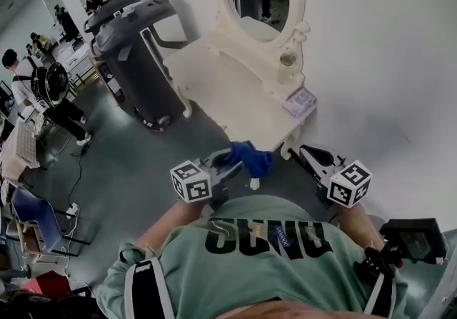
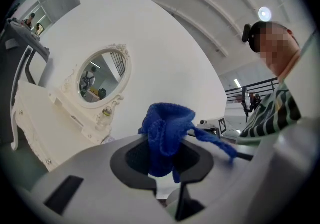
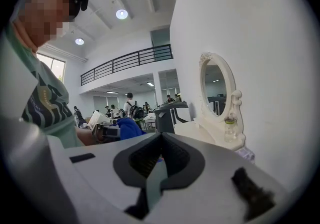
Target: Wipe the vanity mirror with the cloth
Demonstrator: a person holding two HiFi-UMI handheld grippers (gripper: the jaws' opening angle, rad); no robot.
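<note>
Your left gripper (image 2: 162, 157) pinches the blue cloth (image 2: 167, 130) before the vanity mirror (image 2: 102, 75); only its own view shows your right gripper (image 3: 159, 154) closed, empty.

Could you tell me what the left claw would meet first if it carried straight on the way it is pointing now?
Probably the bare white wall right of the mirror; the left claw, shut on the blue cloth, aims past the dressing table. Depth is unclear.
</note>
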